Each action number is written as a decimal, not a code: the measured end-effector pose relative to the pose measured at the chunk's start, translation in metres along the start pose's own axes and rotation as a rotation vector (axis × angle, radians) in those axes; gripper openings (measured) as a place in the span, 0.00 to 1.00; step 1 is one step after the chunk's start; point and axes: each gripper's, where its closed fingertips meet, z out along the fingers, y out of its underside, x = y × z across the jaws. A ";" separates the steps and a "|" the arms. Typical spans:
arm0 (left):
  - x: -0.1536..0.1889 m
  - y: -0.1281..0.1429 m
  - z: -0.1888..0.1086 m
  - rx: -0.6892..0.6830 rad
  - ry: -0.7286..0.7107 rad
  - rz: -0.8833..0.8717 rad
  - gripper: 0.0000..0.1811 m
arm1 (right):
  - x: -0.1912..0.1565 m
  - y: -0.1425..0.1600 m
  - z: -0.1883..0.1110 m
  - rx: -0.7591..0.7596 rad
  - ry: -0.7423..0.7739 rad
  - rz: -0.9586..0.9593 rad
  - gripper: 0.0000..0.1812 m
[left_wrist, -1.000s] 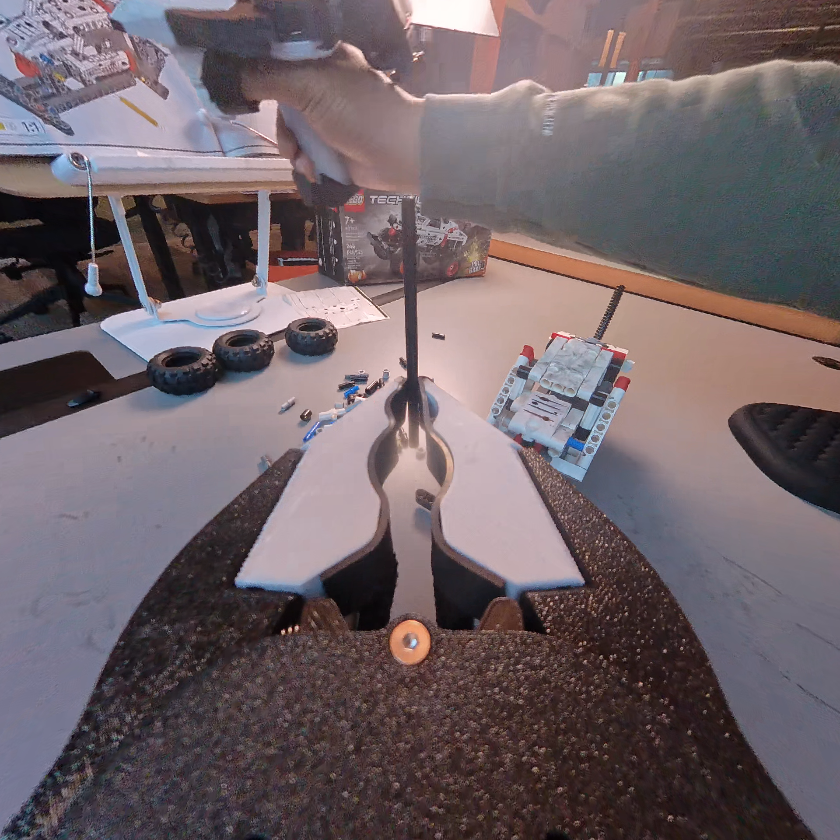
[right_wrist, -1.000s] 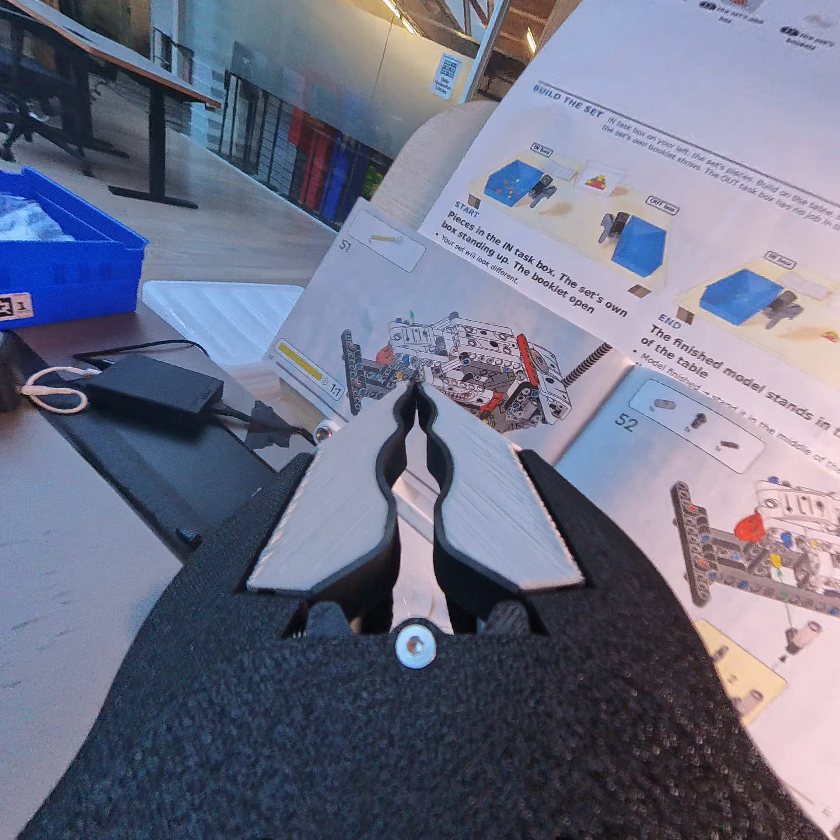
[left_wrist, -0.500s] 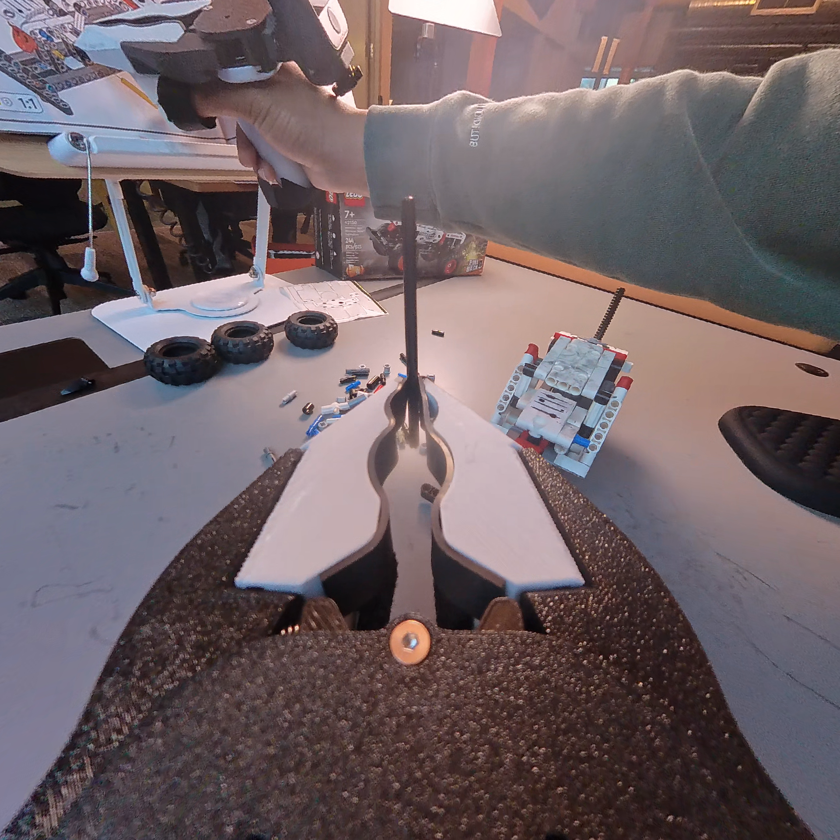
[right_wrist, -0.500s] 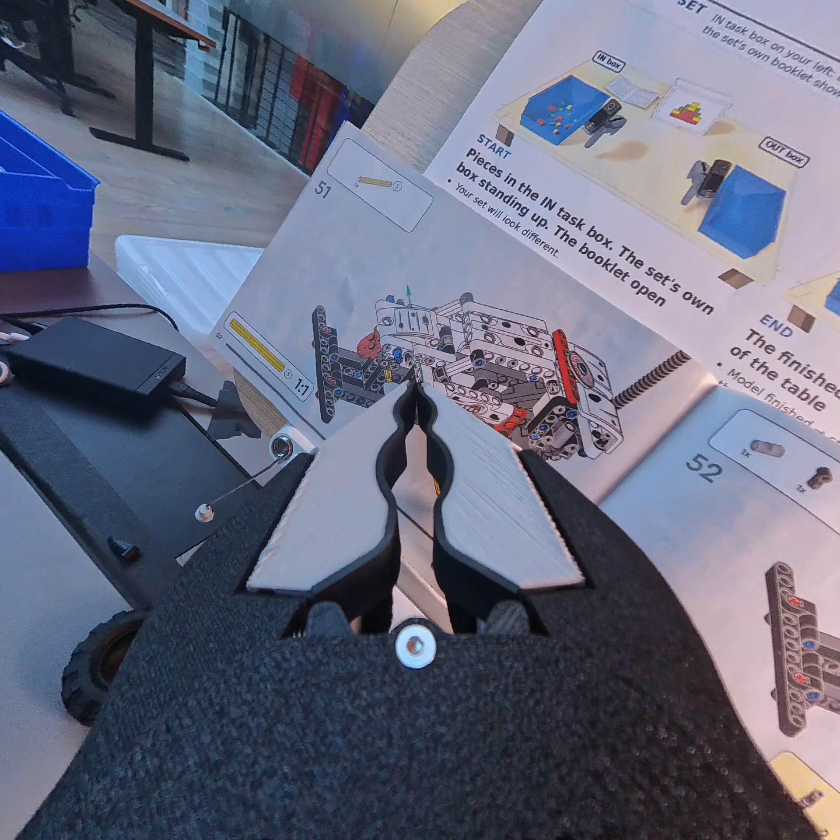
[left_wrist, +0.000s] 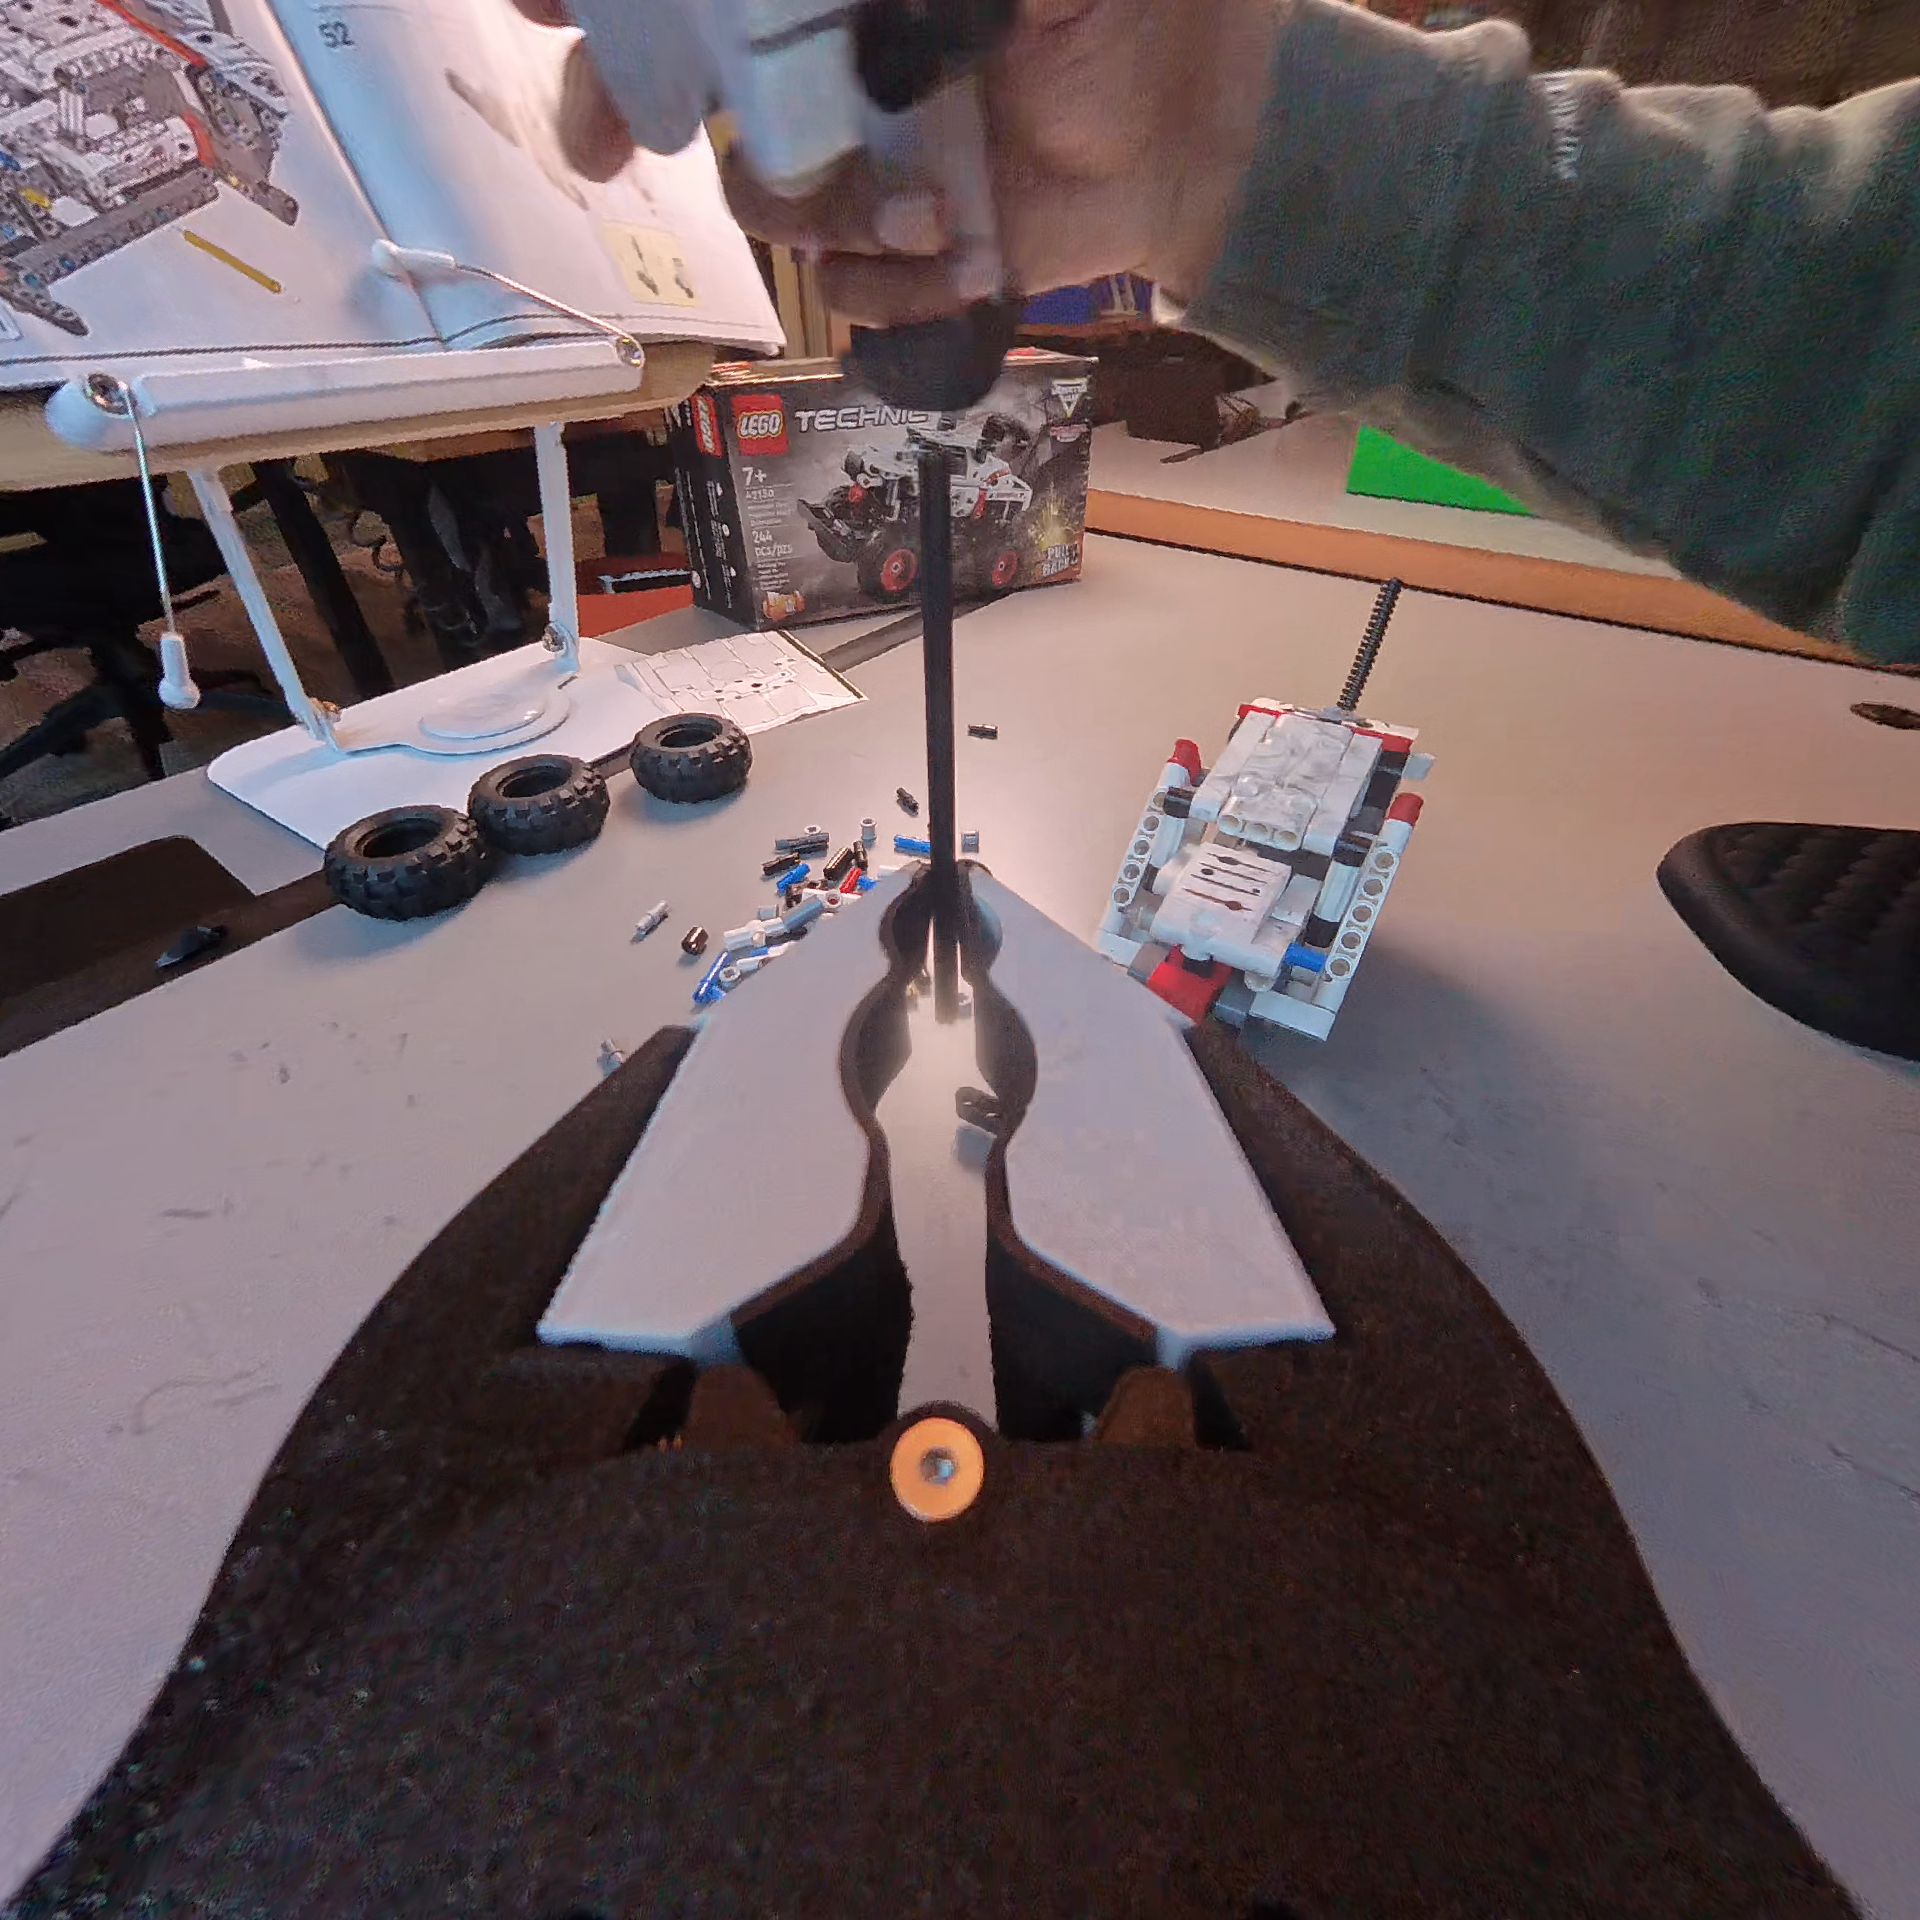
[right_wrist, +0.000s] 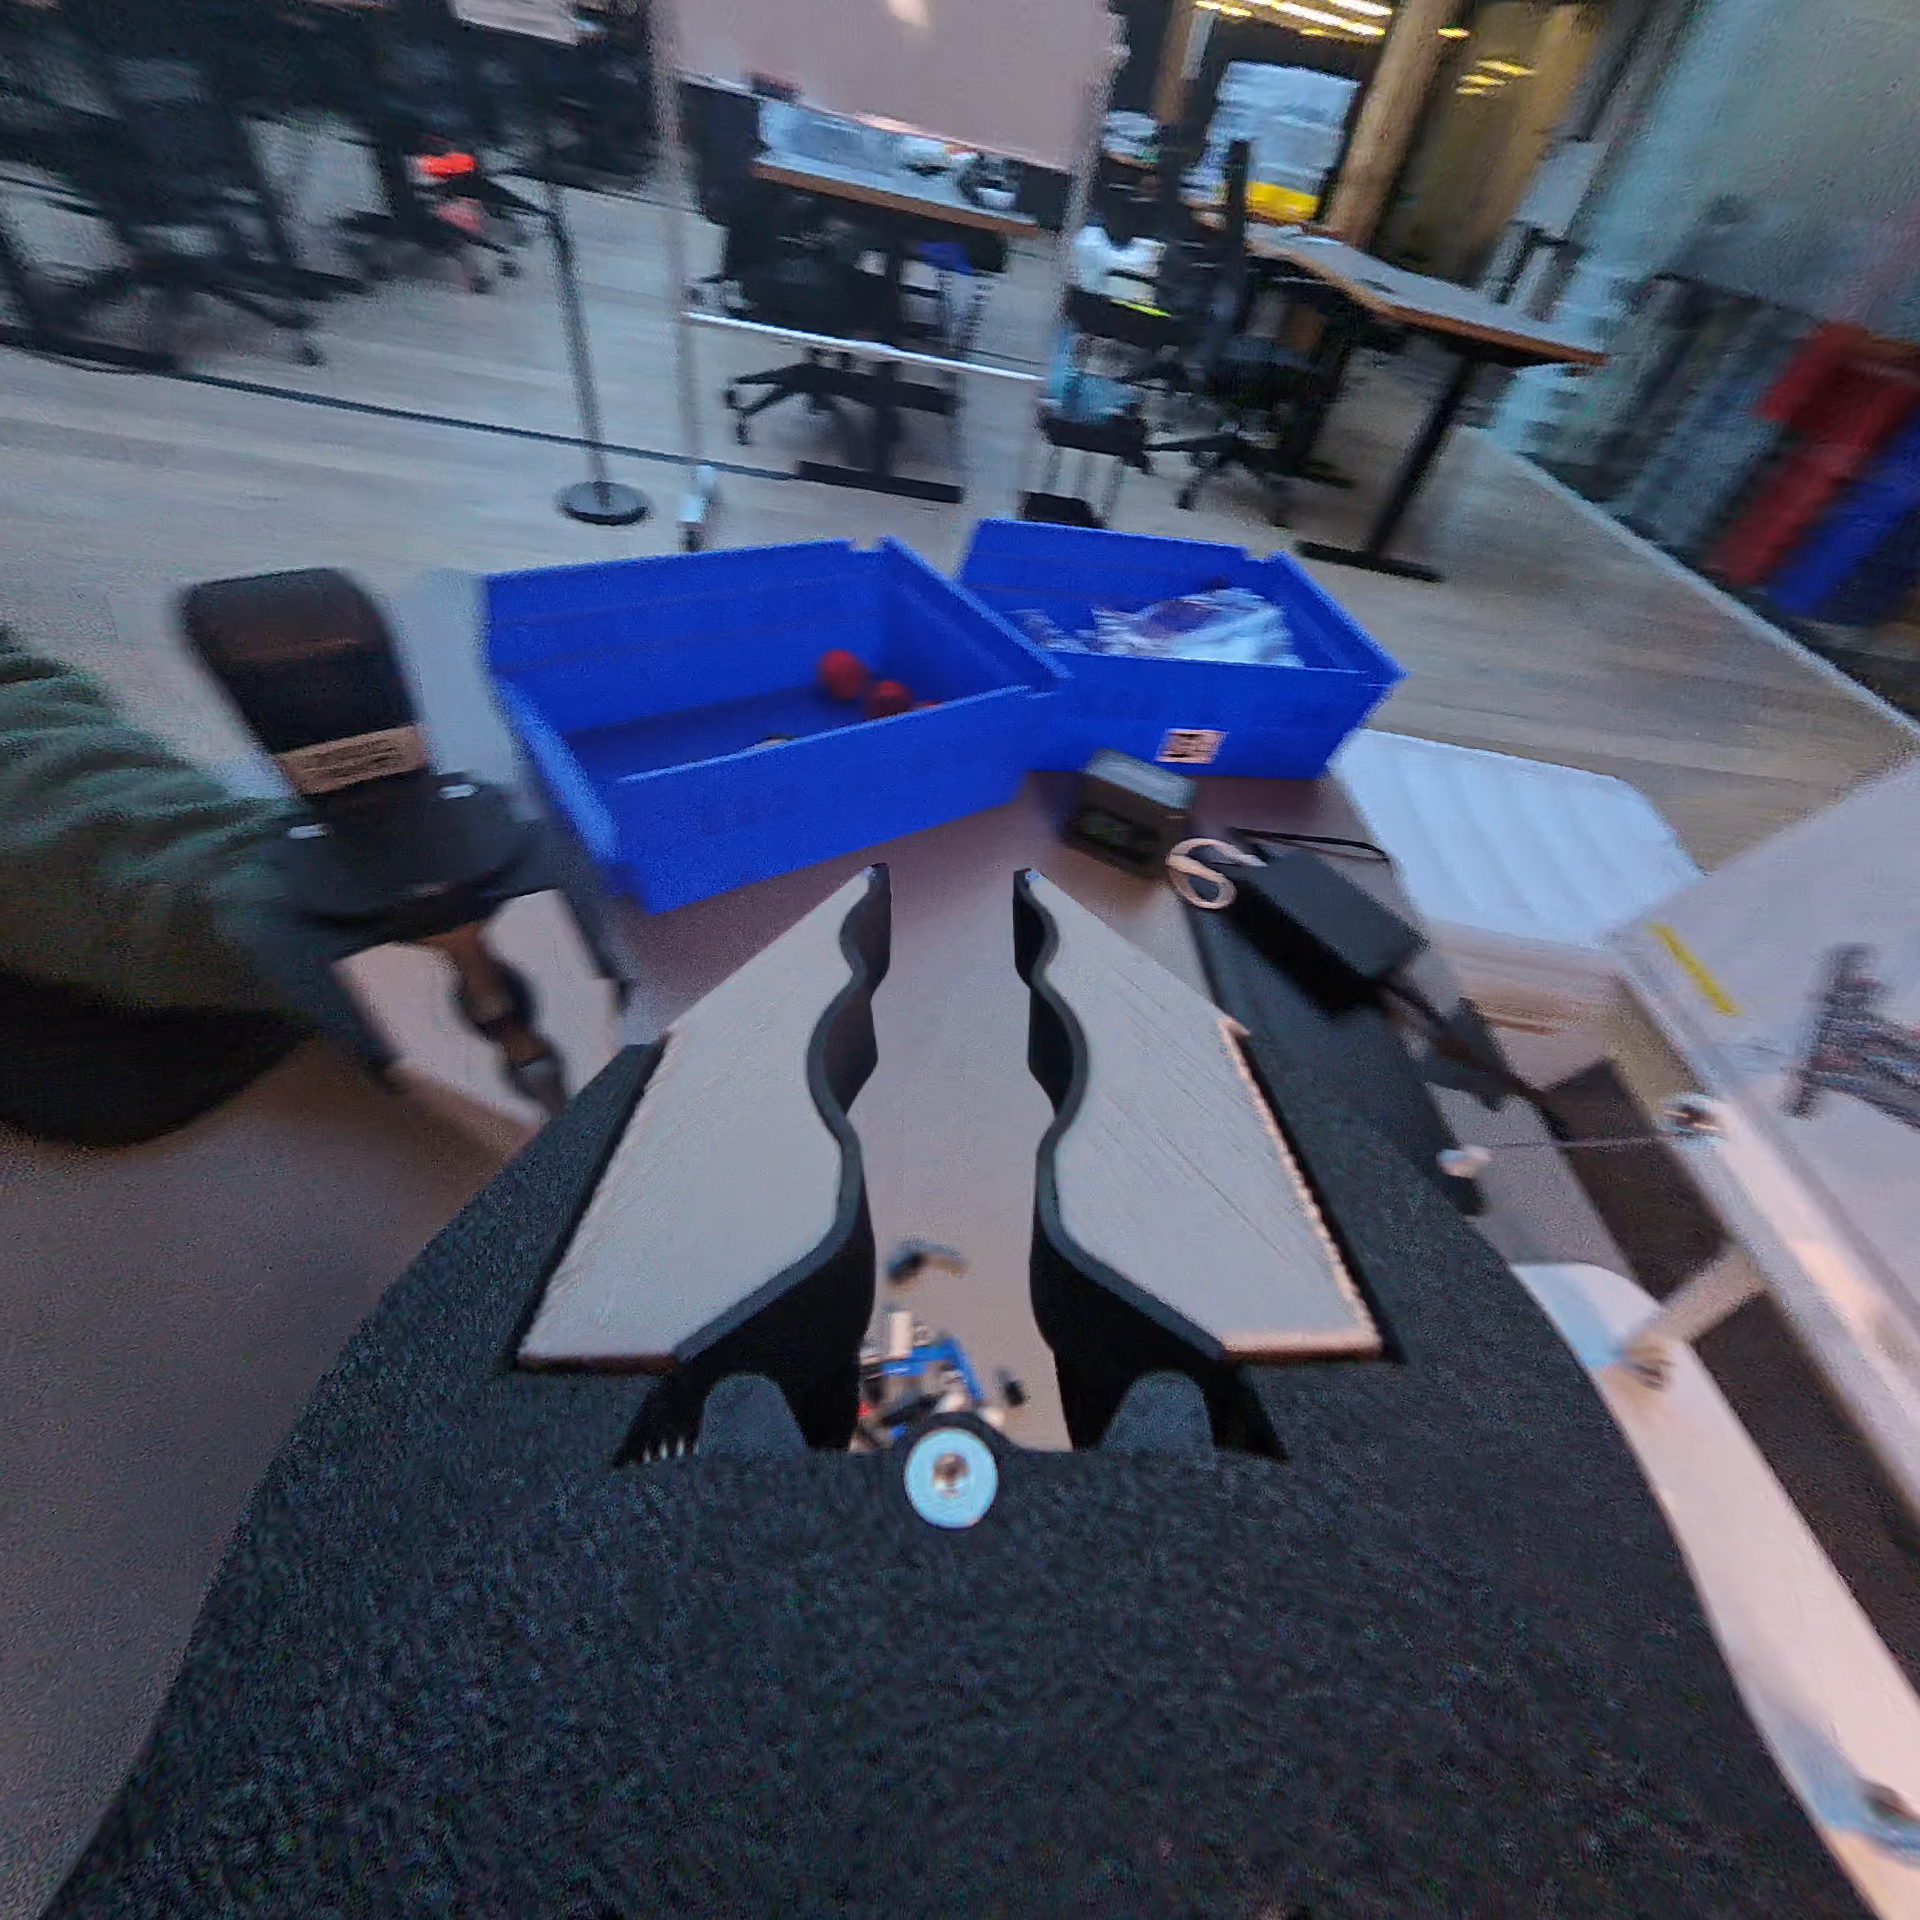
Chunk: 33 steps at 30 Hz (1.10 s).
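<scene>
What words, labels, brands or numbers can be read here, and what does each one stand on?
I don't copy out writing; these things bear it.
Toy set box, far side of the table: brand and numbers, legible.
Open instruction booklet on a white stand: page number, legible.
Printed sheet by the stand's base: too small.
Right blue bin, front sticker: blurred.
Black object left of the bins, label: blurred.

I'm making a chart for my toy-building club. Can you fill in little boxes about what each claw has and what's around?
Left claw: shut on a thin black rod, held upright
Right claw: open, empty
Near left claw: small loose pieces, three black tyres
Model: white toy truck body on grey table
Ahead of right claw: two blue bins
</scene>
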 end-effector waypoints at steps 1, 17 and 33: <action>0.004 0.000 0.001 -0.005 0.006 0.029 0.02 | -0.035 0.002 -0.011 0.000 -0.079 -0.013 0.13; 0.077 0.020 0.016 -0.158 0.073 0.581 0.02 | -0.167 0.103 -0.059 -0.406 0.028 -0.351 0.07; 0.096 0.022 0.015 -0.164 0.127 0.628 0.02 | -0.184 0.115 -0.068 -0.501 0.080 -0.445 0.02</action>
